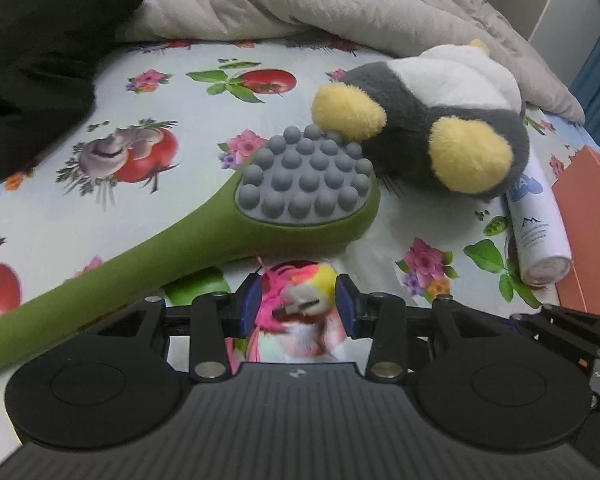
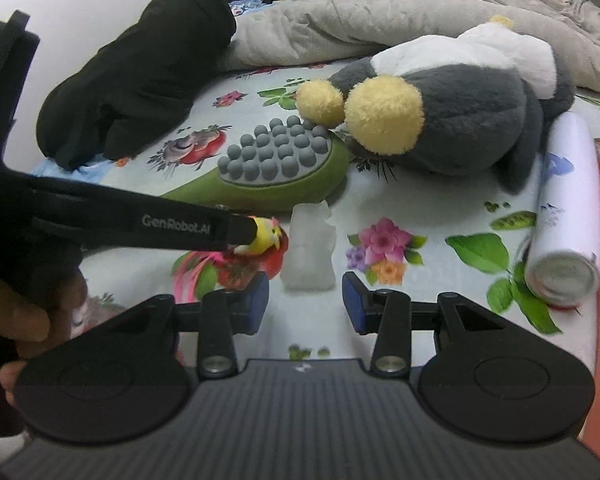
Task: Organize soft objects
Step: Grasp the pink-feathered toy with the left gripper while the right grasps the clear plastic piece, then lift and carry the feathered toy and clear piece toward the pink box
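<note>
My left gripper (image 1: 300,306) is shut on a small toy bird (image 1: 308,288) with a yellow head and pink feathers; its blue pads touch the bird on both sides, low over the flowered bedsheet (image 1: 180,92). The right wrist view shows that gripper's finger (image 2: 236,234) with the bird (image 2: 265,236) at its tip. My right gripper (image 2: 306,304) stands open with nothing between its pads, just short of a white crumpled wad (image 2: 310,254). A grey and white plush penguin (image 1: 432,120) (image 2: 460,120) with yellow feet lies beyond on the sheet.
A green massager (image 1: 304,176) (image 2: 276,152) with grey knobs lies against the penguin's feet. A white spray can (image 1: 536,224) (image 2: 564,208) and an orange box (image 1: 588,220) are at the right. A black garment (image 2: 140,72) and a beige blanket (image 2: 380,12) lie behind. A hand (image 2: 20,304) holds the left gripper.
</note>
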A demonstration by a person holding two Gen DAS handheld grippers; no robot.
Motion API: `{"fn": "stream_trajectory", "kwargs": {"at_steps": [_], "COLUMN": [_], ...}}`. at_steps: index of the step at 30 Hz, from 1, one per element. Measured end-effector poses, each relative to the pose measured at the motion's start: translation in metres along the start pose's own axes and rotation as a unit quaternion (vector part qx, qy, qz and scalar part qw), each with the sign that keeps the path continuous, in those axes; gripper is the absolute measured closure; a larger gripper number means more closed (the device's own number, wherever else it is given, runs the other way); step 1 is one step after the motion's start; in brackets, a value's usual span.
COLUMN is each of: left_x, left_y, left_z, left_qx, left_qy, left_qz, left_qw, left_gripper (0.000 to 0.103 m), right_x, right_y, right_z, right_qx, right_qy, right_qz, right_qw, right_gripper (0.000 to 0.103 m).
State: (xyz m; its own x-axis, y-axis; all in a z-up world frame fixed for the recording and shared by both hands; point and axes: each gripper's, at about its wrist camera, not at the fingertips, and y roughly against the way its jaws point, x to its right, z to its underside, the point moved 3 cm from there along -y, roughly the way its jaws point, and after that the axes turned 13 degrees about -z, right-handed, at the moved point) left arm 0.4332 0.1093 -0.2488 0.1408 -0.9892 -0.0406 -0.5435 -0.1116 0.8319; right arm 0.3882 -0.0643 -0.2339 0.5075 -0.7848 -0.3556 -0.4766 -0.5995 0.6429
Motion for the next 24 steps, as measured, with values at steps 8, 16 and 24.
{"fn": "stream_trajectory", "kwargs": {"at_steps": [8, 16, 24], "left_x": [0.009, 0.003, -0.005], "left_y": [-0.016, -0.014, 0.008], "left_z": [-0.006, 0.001, 0.006], "left_qx": [-0.016, -0.022, -0.014], "left_qy": [-0.021, 0.005, 0.033], "left_qz": [0.046, 0.045, 0.032], "left_qw": [0.9986, 0.9987, 0.9988], "left_gripper": [0.053, 0.071, 0.072], "right_x": [0.01, 0.008, 0.0], "right_y": [-0.033, -0.043, -0.032], "right_z": [-0.008, -0.008, -0.008], "right_qx": [-0.006, -0.017, -0.022], "right_qy": [0.006, 0.016, 0.033], "right_qz": [0.007, -0.008, -0.002], "right_qw": [1.0, 1.0, 0.999], "right_gripper": [0.059, 0.073, 0.08]}}
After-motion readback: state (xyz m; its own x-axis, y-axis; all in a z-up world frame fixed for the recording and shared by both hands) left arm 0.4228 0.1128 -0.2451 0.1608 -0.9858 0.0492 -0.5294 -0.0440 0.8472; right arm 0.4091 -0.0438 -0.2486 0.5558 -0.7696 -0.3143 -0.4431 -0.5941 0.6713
